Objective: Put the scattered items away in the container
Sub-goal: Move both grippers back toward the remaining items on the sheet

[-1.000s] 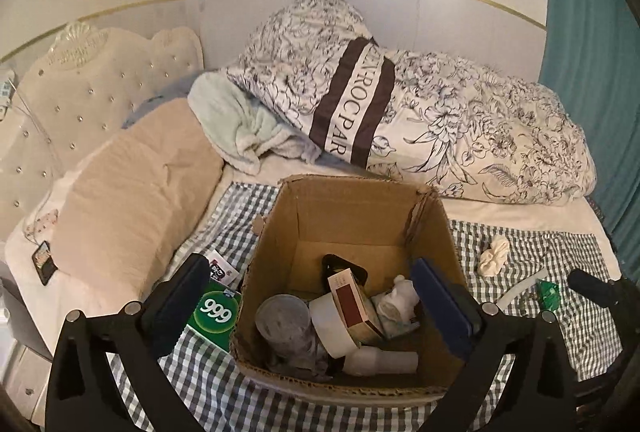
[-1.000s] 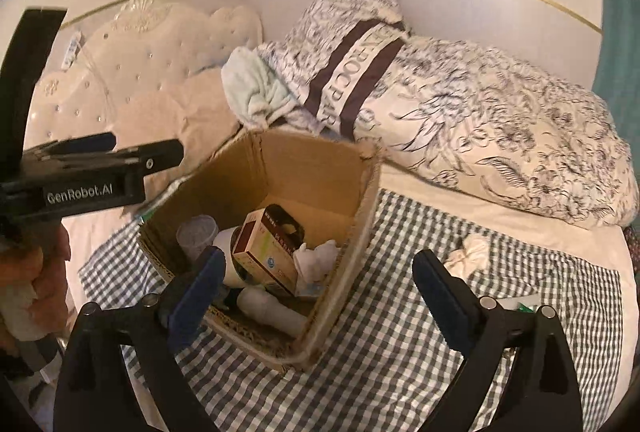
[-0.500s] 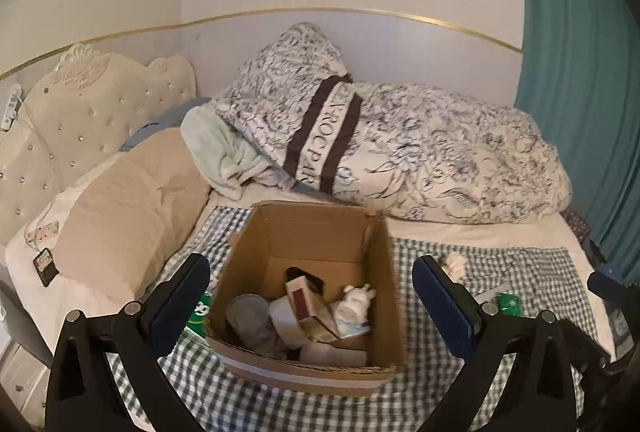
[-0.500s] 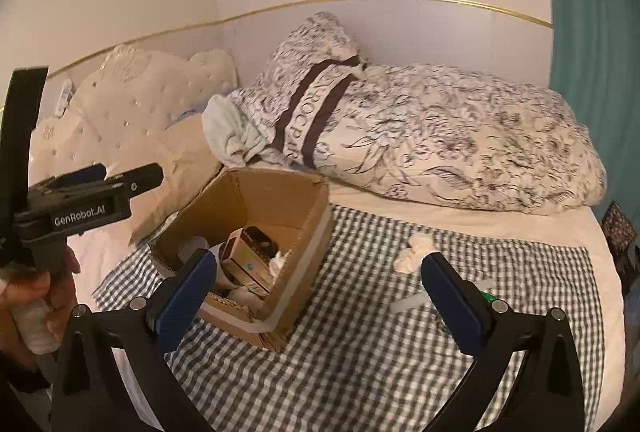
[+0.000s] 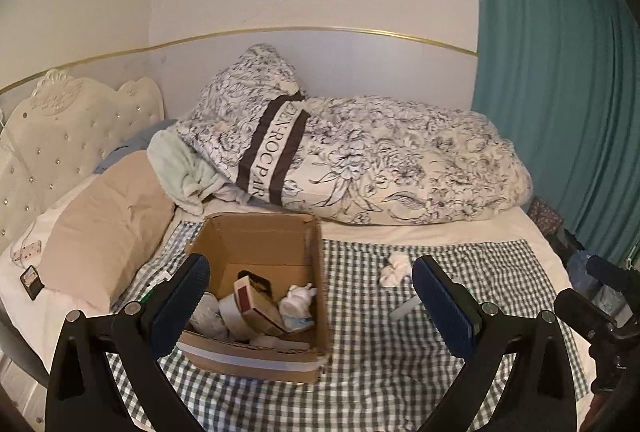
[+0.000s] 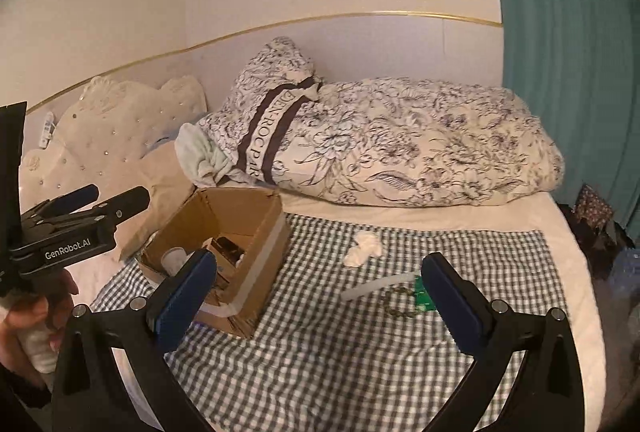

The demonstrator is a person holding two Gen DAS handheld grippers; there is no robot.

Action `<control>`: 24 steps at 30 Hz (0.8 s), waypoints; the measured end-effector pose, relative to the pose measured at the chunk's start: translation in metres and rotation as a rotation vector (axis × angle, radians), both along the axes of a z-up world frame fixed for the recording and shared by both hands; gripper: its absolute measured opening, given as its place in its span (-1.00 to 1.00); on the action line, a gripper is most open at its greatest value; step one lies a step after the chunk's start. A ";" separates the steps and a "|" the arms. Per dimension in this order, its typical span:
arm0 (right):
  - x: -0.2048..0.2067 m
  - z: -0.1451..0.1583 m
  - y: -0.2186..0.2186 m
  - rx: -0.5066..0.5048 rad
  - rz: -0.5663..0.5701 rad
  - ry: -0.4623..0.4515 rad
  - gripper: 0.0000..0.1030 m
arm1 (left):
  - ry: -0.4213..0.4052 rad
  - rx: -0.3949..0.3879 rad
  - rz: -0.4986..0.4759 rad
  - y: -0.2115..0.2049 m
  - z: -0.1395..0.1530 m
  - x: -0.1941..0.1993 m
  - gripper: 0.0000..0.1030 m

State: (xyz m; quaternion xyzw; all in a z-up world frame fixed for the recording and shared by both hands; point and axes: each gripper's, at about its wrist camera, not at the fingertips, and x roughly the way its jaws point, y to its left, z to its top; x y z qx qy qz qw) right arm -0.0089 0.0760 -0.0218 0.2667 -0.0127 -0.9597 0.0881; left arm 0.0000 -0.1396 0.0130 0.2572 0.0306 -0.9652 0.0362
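Tidy-up partly done, both tongs spread and empty above the bed.

Already in the cardboard box (image 5: 260, 296), lower left of centre in the left wrist view: a small carton (image 5: 256, 298), a white figurine (image 5: 298, 302), a roll of tape and a grey cup. Still out on the checked cloth (image 6: 360, 332), right of the box: a crumpled white wad (image 6: 363, 250), a pale stick (image 6: 378, 288), a small chain (image 6: 394, 306) and a green packet (image 6: 422, 296). Left tongs (image 5: 310, 302) wide open, framing the box and the wad from well back, touching neither. Right tongs (image 6: 318, 296) likewise wide open, nothing between the pads, with stick, chain and packet in the gap's right half, nearer the right pad, but well apart from it.
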 end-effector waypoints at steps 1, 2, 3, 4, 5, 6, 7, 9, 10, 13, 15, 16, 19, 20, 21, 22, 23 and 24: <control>0.004 0.002 0.004 0.003 -0.009 0.007 1.00 | 0.004 0.000 -0.008 0.004 0.001 0.002 1.00; 0.008 0.004 0.009 0.005 -0.017 0.013 1.00 | 0.007 -0.003 -0.016 0.009 0.003 0.003 1.00; 0.012 0.006 0.014 0.005 -0.029 0.018 1.00 | 0.008 -0.004 -0.022 0.012 0.004 0.004 1.00; 0.014 0.007 0.018 0.004 -0.038 0.020 1.00 | 0.010 -0.006 -0.028 0.016 0.004 0.006 1.00; 0.017 0.009 0.024 0.000 -0.049 0.021 1.00 | 0.013 -0.006 -0.034 0.020 0.005 0.008 1.00; 0.018 0.010 0.029 -0.004 -0.058 0.021 1.00 | 0.016 -0.004 -0.038 0.024 0.006 0.009 1.00; 0.020 0.011 0.033 -0.006 -0.067 0.022 1.00 | 0.020 -0.001 -0.043 0.027 0.007 0.011 1.00; 0.023 0.013 0.040 -0.004 -0.082 0.025 1.00 | 0.026 0.007 -0.060 0.035 0.008 0.014 1.00; 0.025 0.014 0.045 -0.004 -0.094 0.026 1.00 | 0.026 0.008 -0.064 0.038 0.009 0.014 1.00; 0.028 0.016 0.059 0.000 -0.122 0.025 1.00 | 0.034 0.000 -0.081 0.050 0.011 0.015 1.00; 0.029 0.016 0.068 0.009 -0.142 0.023 1.00 | 0.039 -0.009 -0.094 0.057 0.013 0.015 1.00; 0.030 0.016 0.074 0.013 -0.155 0.022 1.00 | 0.040 -0.012 -0.099 0.060 0.013 0.016 1.00; 0.031 0.013 0.093 -0.007 -0.190 0.007 1.00 | 0.039 -0.010 -0.117 0.068 0.010 0.014 1.00; 0.030 0.011 0.099 -0.014 -0.198 0.002 1.00 | 0.039 -0.007 -0.121 0.070 0.010 0.012 1.00; 0.030 0.008 0.105 -0.018 -0.210 -0.005 1.00 | 0.039 -0.003 -0.125 0.072 0.009 0.011 1.00; 0.029 0.004 0.111 -0.018 -0.222 -0.014 1.00 | 0.038 0.001 -0.130 0.074 0.007 0.009 1.00; 0.027 0.001 0.116 -0.019 -0.232 -0.020 1.00 | 0.036 0.003 -0.137 0.076 0.005 0.006 1.00; 0.026 -0.002 0.121 -0.023 -0.245 -0.027 1.00 | 0.033 0.003 -0.143 0.078 0.003 0.004 1.00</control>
